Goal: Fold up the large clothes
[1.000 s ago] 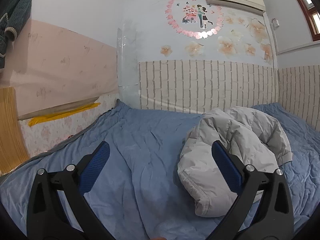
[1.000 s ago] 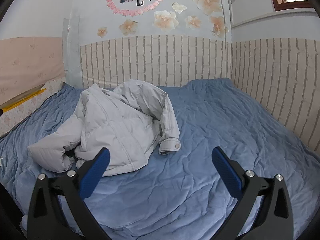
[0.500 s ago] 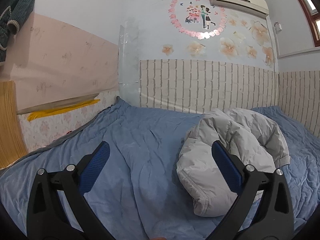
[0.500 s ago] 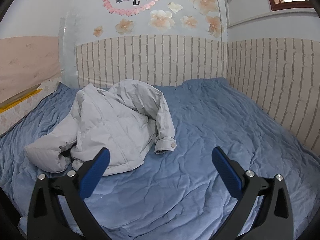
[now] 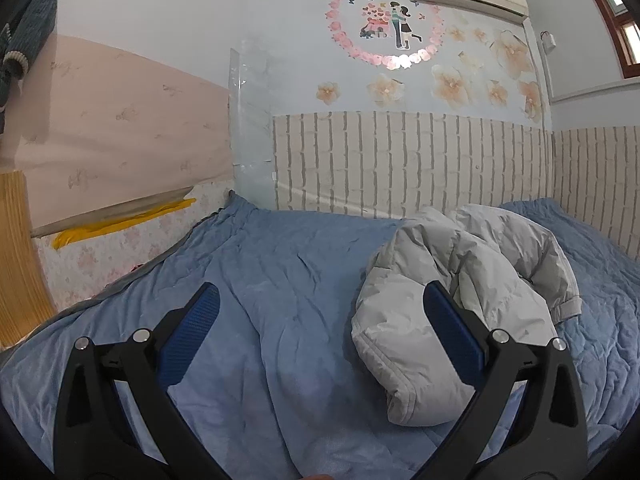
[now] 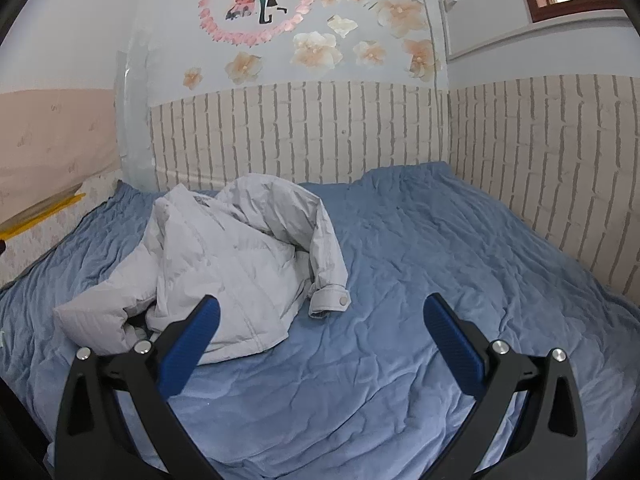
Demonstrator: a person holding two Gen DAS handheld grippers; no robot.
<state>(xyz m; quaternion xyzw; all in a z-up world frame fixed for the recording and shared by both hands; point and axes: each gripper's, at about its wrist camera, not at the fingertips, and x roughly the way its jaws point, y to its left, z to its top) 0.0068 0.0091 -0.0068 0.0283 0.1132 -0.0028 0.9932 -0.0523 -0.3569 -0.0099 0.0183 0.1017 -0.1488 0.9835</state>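
A light grey puffer jacket [image 5: 452,292] lies crumpled on the blue bedspread [image 5: 272,280], right of centre in the left wrist view. In the right wrist view the jacket [image 6: 232,264] lies left of centre, one sleeve cuff with a snap button [image 6: 330,300] pointing at me. My left gripper [image 5: 320,312] is open and empty above the bed, its right finger in front of the jacket's near sleeve. My right gripper [image 6: 320,312] is open and empty, its left finger over the jacket's hem.
The bed fills the room corner, with brick-pattern wall panels [image 6: 320,136] behind and on the right. A pink panel and a yellow strip [image 5: 120,220] run along the left side. A wooden board [image 5: 16,248] stands at far left. Wrinkled blue bedspread [image 6: 440,272] lies right of the jacket.
Both grippers have drifted slightly, so the jacket sits a little further right in each view. Both stay open. The jacket has not moved.
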